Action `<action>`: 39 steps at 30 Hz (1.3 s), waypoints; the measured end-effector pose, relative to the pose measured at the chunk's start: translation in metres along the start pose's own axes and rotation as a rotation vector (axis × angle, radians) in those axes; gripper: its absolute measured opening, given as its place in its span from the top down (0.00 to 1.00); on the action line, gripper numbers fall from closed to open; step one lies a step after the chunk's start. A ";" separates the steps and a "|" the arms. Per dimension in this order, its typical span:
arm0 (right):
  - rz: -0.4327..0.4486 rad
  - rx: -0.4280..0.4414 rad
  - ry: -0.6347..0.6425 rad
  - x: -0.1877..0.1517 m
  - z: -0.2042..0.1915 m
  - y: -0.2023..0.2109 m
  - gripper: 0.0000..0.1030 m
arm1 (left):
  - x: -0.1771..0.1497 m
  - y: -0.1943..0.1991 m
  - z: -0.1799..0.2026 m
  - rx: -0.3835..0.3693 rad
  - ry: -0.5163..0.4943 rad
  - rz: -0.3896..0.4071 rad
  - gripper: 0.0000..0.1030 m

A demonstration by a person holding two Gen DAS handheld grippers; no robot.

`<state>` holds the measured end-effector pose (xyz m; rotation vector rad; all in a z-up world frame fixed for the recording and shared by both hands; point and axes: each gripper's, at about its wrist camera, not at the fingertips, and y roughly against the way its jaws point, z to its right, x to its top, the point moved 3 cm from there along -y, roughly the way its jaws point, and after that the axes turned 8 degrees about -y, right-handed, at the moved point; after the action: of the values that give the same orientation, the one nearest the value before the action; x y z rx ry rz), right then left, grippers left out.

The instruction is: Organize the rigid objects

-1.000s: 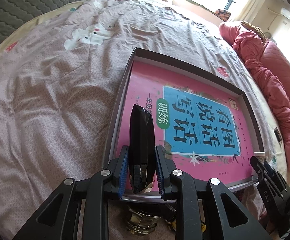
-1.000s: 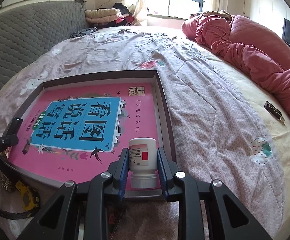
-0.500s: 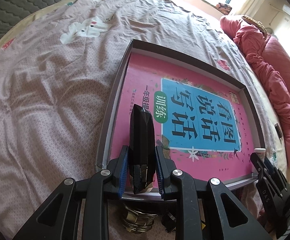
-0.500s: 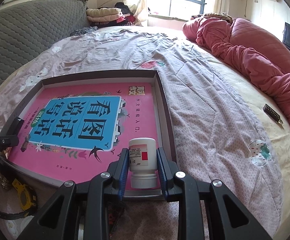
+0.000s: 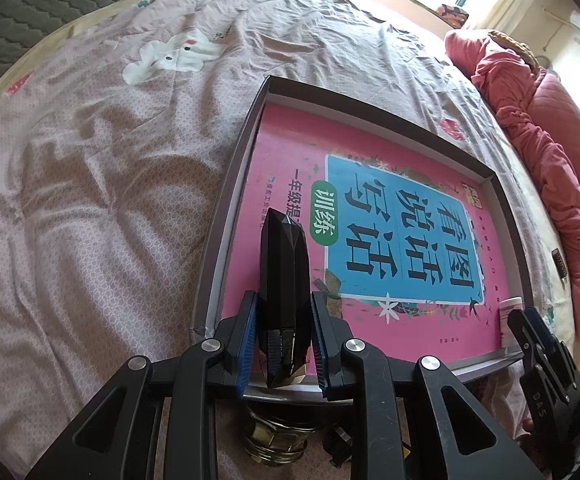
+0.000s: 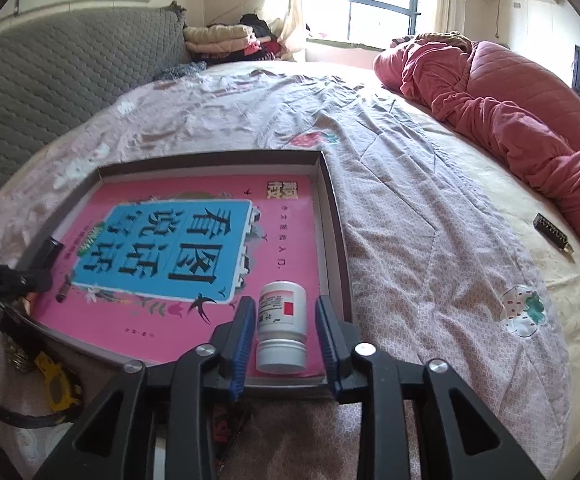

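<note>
A shallow grey tray lies on the bed with a pink and blue book inside it. My right gripper hovers over the tray's near right corner and its jaws are opening. A white bottle rests on the book between them, cap toward me, with a gap at each pad. My left gripper is shut on a black faceted object above the tray's near left corner. In the left wrist view the white bottle shows at the right, partly hidden.
A brass fitting and a yellow tape measure lie on the bed in front of the tray. A small dark bar lies at the right near a heaped pink quilt. A grey padded headboard rises at the back left.
My right gripper's jaws have spread off the white bottle, which now rests in the tray. The left gripper still holds the black object in the same place.
</note>
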<state>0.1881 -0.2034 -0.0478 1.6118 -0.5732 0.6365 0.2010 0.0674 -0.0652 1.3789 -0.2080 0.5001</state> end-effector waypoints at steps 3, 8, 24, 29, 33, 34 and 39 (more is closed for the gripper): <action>0.021 0.030 -0.033 0.003 0.005 0.005 0.55 | 0.000 0.000 -0.001 0.003 -0.002 0.001 0.75; 0.049 0.039 -0.047 0.006 0.006 0.012 0.55 | 0.001 0.000 0.001 0.005 -0.015 0.000 0.72; 0.092 0.047 -0.080 0.006 0.013 0.022 0.49 | 0.001 0.012 -0.002 -0.024 -0.002 0.022 0.62; 0.107 0.046 -0.098 0.006 0.017 0.025 0.48 | 0.000 0.026 -0.004 -0.025 -0.007 0.051 0.53; 0.114 0.054 -0.119 0.007 0.021 0.028 0.44 | -0.001 0.035 -0.008 -0.032 0.008 0.075 0.53; 0.118 0.053 -0.122 0.007 0.022 0.029 0.44 | -0.002 0.038 -0.009 -0.033 0.011 0.083 0.52; 0.125 0.053 -0.142 0.008 0.026 0.032 0.43 | -0.006 0.055 -0.010 -0.031 0.018 0.119 0.44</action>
<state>0.1736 -0.2333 -0.0220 1.6894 -0.7717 0.6370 0.1693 0.0818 -0.0207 1.3360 -0.2832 0.6059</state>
